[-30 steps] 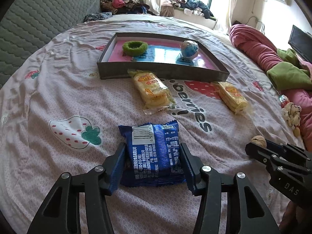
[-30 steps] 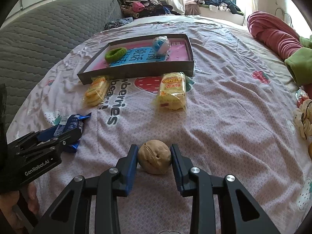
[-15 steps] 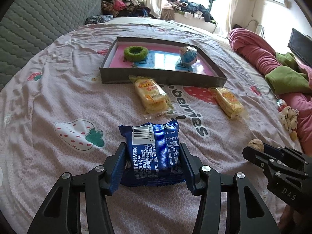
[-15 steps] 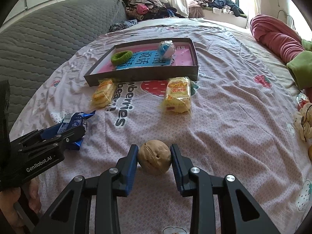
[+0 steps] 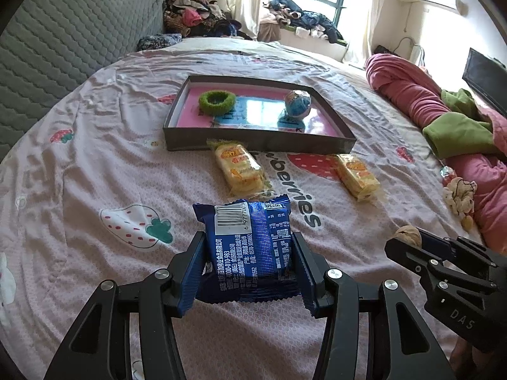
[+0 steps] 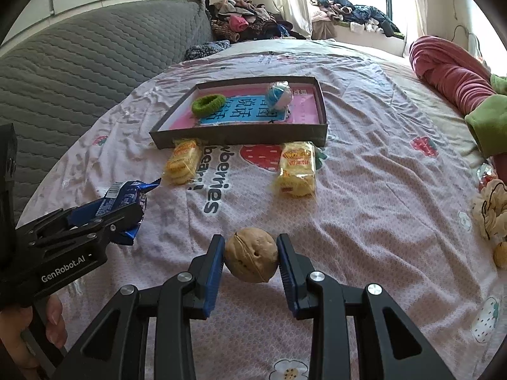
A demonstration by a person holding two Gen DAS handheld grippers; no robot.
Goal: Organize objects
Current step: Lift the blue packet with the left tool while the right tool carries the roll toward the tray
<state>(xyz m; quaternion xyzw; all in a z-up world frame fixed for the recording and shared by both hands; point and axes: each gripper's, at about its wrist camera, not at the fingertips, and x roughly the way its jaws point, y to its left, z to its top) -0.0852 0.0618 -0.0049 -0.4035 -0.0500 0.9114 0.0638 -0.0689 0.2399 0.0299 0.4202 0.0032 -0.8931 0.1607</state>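
Gripping: left jaws blue packet (image 5: 250,247) (right jaws: walnut (image 6: 251,254)).

Glossy foil packet (image 5: 250,247); rough walnut (image 6: 252,255); cloth bedsheet (image 5: 95,174).

The blue snack packet (image 5: 250,247) hides the bed sheet beneath it, and its lower end is partly covered by the pads of the left gripper (image 5: 248,272); from the right wrist view only its crumpled top edge shows past that gripper's black frame. The walnut (image 6: 251,254) is mostly hidden in the left wrist view, a small brown sliver behind the right gripper (image 6: 251,261). The tray's (image 5: 253,141) near wall covers the ends of both yellow biscuit packs (image 5: 240,169). Print on the tray's floor is washed out by glare in the left view. The hand (image 6: 28,335) is cut off by the picture's lower left corner. Small things at the bed's right edge are too blurred to name.
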